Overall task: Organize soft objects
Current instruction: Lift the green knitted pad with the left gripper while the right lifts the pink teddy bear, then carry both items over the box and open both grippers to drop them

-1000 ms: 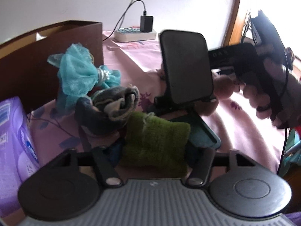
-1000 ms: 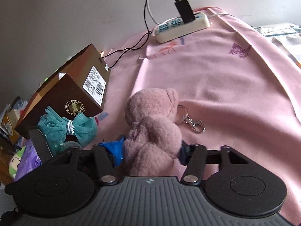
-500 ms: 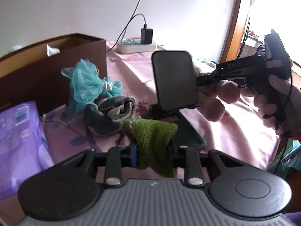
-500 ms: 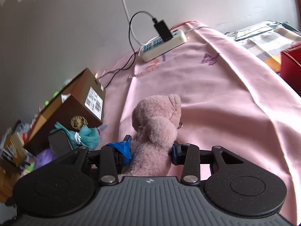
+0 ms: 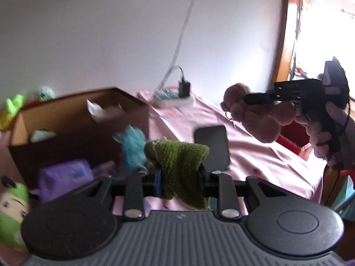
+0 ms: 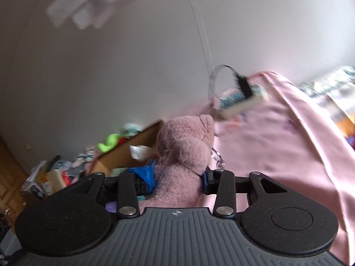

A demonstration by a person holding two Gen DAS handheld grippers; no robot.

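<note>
Pink teddy bear (image 6: 184, 155) in right gripper (image 6: 178, 180), label-free.

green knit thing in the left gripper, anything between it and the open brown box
Nothing solid visible blocks the way. The green knit piece is clamped in the left gripper, lifted above the table. The brown box sits ahead-left, open-topped; only the teal mesh bow lies low beside it.
</note>
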